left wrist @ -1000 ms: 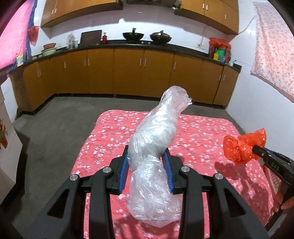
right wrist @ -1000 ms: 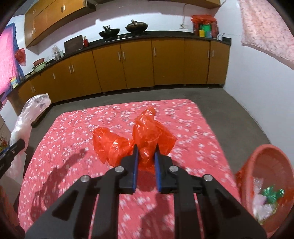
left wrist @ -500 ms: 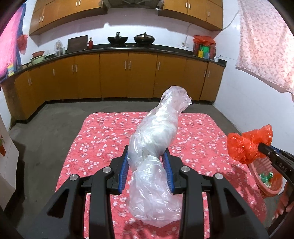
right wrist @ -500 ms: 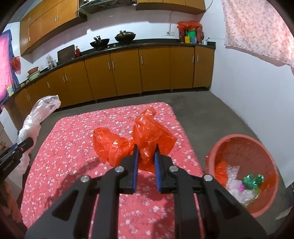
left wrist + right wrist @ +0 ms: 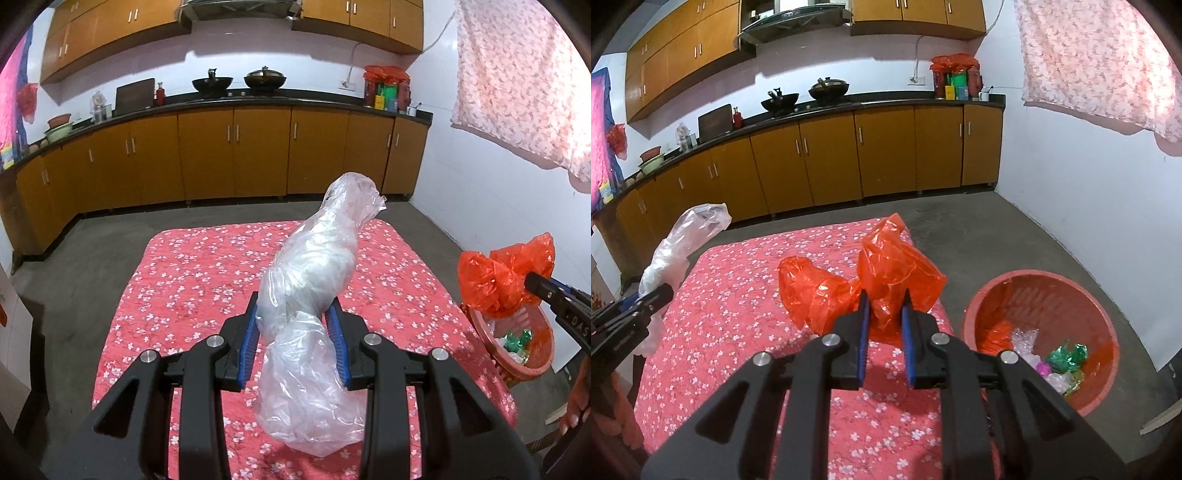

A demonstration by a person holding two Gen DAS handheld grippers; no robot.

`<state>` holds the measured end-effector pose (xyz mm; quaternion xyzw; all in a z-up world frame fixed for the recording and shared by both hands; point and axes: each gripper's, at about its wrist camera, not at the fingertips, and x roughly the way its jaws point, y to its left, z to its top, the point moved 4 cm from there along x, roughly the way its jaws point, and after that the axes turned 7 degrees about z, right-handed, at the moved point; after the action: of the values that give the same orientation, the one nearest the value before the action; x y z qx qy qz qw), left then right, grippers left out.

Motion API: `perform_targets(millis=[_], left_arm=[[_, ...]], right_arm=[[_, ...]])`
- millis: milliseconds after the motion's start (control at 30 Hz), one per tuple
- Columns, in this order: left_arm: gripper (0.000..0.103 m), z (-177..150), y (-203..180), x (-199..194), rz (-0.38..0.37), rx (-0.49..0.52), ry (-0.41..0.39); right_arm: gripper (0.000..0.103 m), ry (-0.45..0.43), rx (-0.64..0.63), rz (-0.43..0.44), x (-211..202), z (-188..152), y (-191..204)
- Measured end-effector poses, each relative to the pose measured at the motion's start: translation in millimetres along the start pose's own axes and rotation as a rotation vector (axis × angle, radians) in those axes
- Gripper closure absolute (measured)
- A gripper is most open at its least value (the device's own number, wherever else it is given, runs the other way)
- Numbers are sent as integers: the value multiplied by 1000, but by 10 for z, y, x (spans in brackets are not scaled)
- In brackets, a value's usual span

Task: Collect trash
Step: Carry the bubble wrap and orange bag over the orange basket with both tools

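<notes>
**Both grippers loaded, bin beside table**

Kitchen with brown cabinets (image 5: 849, 155) along the back wall; two woks on the dark counter. Landmark: table under a red flowered cloth (image 5: 192, 280) (image 5: 731, 306), centre of the concrete floor.

Left gripper (image 5: 294, 334): blue-padded fingers (image 5: 248, 336) partly closed, clamped on the waist of a crumpled clear plastic bag (image 5: 314, 280) (image 5: 679, 240). Bag stands up above the fingers and sags below them, held over the table's near half; whether its bottom touches the cloth, cannot tell.

Right gripper (image 5: 884, 317): fingers (image 5: 863, 332) drawn close together, pinching a red plastic bag (image 5: 886, 280) (image 5: 502, 280). Bag bulges left and upward of the fingers, held above the table's right edge.

Red round bin (image 5: 1100, 314) (image 5: 543, 354) on the floor just off the table's right side, holding clear, green and pink scraps.

Pink flowered fabric (image 5: 1100, 62) hangs on the wall right of the table.
</notes>
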<state>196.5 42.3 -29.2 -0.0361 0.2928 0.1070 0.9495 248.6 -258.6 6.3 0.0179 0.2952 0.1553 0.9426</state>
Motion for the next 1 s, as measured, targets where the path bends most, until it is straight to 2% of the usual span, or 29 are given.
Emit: perform_targets(millis=[500,700,1000], left_arm=[[68,-32,-500,-33,-52,50,11],[68,-51,-862,-12,-95,72,25],[68,-168,-1547,29,-200,126,51]], right_arm=[[87,-21,44,-79,-245,-53,-464],[87,-24,73,-125,-316,-99,-776],[87,-20,156,-222,-400,-242,-1403]])
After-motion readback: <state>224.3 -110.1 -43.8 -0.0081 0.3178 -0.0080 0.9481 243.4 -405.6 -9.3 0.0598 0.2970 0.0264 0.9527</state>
